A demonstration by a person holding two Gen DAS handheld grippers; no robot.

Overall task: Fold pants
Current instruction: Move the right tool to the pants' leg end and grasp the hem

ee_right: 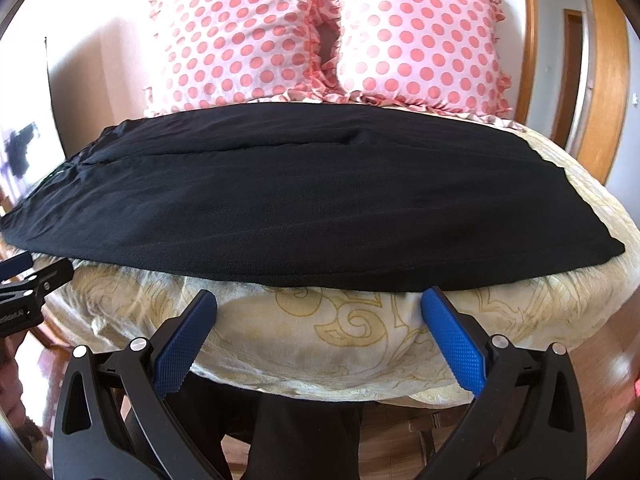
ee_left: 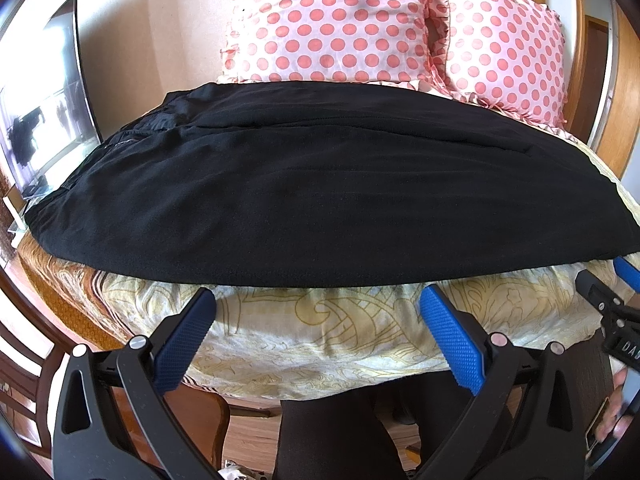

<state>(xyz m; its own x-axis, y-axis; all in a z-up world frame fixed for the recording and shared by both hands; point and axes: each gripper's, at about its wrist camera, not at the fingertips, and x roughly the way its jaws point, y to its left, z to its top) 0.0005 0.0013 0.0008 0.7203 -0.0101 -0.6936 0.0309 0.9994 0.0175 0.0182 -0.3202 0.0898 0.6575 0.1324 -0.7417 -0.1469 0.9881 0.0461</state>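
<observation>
Both wrist views look low and close from the bed's near edge across the black pants (ee_left: 304, 200) toward the spotted pillows (ee_right: 320, 40), left view sitting further left.

Home bedroom: polka-dot pillows (ee_right: 320, 40) on bed w/ patterned cover (ee_right: 360, 332), wood floor (ee_right: 608, 364).

The left gripper (ee_left: 316, 300), at the lower middle of its frame, has black angular arms with round silver screws and fingers faced with blue knurled pads (ee_left: 186, 340). The right gripper (ee_right: 320, 300) is built alike; at the right edge of the left wrist view its black body bears white letters, partly cut off. Black trousers (ee_left: 332, 436) clothe the person's legs at the bottom centre.
</observation>
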